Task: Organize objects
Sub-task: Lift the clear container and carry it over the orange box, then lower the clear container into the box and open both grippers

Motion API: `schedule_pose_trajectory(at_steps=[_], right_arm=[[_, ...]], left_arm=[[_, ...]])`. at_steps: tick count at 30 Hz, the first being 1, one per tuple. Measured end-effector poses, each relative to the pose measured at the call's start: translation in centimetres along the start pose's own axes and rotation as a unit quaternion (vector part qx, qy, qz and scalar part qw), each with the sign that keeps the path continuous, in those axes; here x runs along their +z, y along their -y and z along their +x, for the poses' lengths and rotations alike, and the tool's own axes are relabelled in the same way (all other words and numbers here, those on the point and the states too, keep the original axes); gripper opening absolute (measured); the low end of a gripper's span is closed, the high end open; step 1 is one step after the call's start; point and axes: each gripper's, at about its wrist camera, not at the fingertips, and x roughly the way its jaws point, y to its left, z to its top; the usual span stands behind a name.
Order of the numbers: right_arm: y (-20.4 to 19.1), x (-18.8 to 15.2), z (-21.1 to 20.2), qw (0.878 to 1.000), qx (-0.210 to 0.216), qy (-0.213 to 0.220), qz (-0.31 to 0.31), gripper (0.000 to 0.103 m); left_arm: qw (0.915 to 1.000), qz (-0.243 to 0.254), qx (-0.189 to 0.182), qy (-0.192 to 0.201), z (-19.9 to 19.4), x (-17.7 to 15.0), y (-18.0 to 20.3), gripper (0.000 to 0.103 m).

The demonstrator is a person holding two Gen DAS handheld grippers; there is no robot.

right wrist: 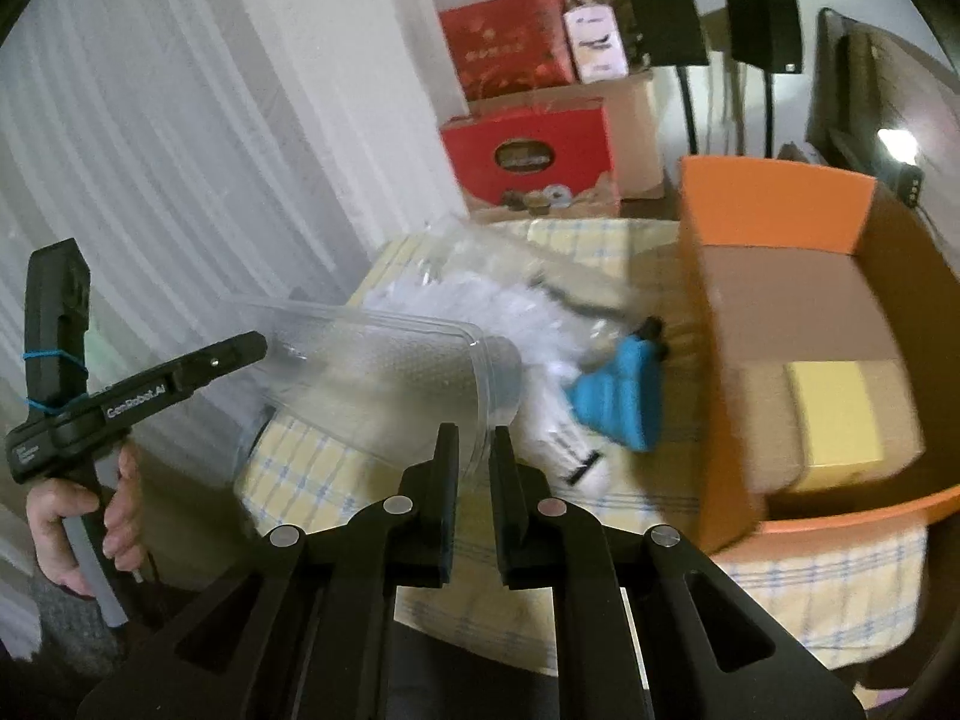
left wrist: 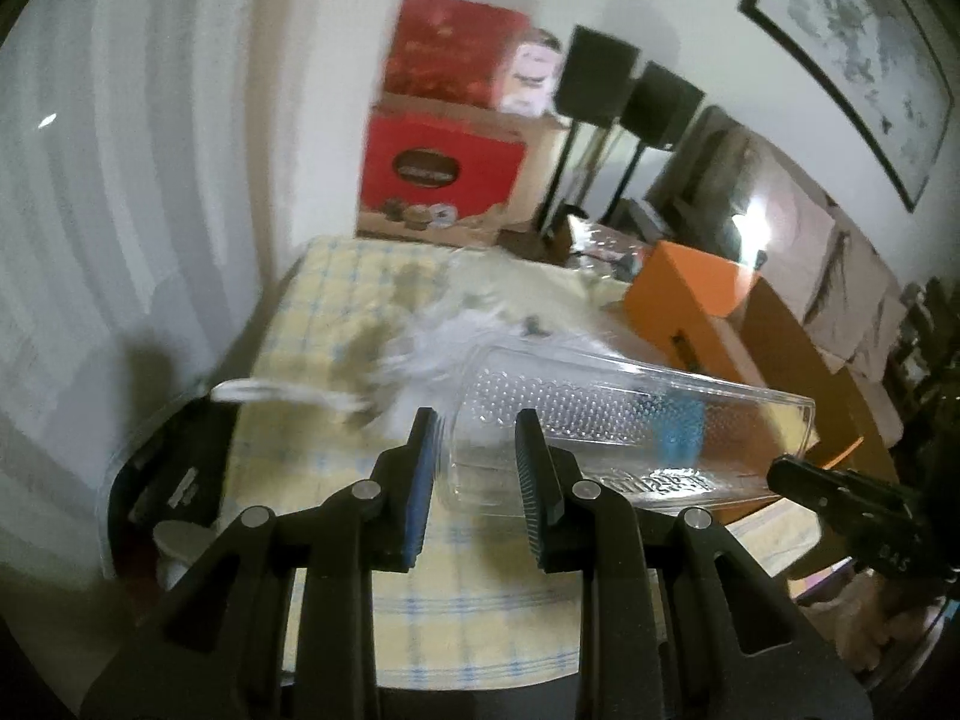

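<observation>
- the clear plastic tray (left wrist: 606, 426) hangs in the air above the checked tablecloth (left wrist: 480, 600), held across between the two tools, one short end at each.
- the left gripper (left wrist: 477, 450) has its jaws on either side of the tray's near rim; they look closed on it, though the gap between the pads is fairly wide.
- the right gripper (right wrist: 474, 462) pinches the opposite end, its jaws narrow around the rim.
- just beyond the tray, loose things are spread on the cloth: a blue pouch (right wrist: 621, 399), white wrappers (right wrist: 510, 312) and a crumpled clear bag, blurred.
- to the right stands an open orange box (right wrist: 774, 210) with a yellow block (right wrist: 834, 414) inside.
- judgement: sorting is at an early or middle stage; the tray is not yet set down anywhere, and the pile on the cloth is not yet put away.
- red gift boxes (left wrist: 438, 162) are stacked by the far wall.
</observation>
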Motion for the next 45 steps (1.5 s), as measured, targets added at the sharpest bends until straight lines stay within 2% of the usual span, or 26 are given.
schedule_pose_trajectory(at_steps=[8, 13, 20, 27, 31, 37, 42, 45], right_arm=[[5.0, 1.7, -5.0, 0.998, -0.046, 0.029, 0.024, 0.009], [9.5, 2.9, -7.7, 0.995, -0.084, 0.043, 0.041, 0.01], [16.7, 4.2, -9.8, 0.989, -0.102, 0.045, 0.092, 0.01], [22.3, 4.7, -9.4, 0.984, -0.115, 0.03, 0.131, 0.01], [24.7, 5.2, -7.7, 0.981, -0.128, 0.007, 0.143, 0.009], [28.1, 5.3, -5.3, 0.976, -0.138, -0.025, 0.167, 0.01], [29.5, 4.6, -3.5, 0.971, -0.144, -0.049, 0.182, 0.01], [29.5, 4.5, -2.7, 0.97, -0.16, -0.061, 0.175, 0.01]], left_arm=[[0.9978, 0.042, -0.05, -0.01, 1.8, 2.3, 7.6, 0.023], [0.9929, 0.072, -0.089, -0.031, 3.9, 3.4, 13.0, 0.023], [0.9856, 0.113, -0.109, -0.062, 7.3, 4.3, 19.4, 0.023], [0.9806, 0.137, -0.101, -0.097, 11.2, 4.4, 23.1, 0.023], [0.9772, 0.144, -0.095, -0.124, 13.7, 4.2, 24.1, 0.023], [0.9669, 0.186, -0.08, -0.155, 15.8, 3.1, 25.8, 0.023], [0.9589, 0.211, -0.068, -0.177, 16.9, 1.9, 26.6, 0.03], [0.9584, 0.214, -0.069, -0.176, 16.8, 1.6, 26.6, 0.034]])
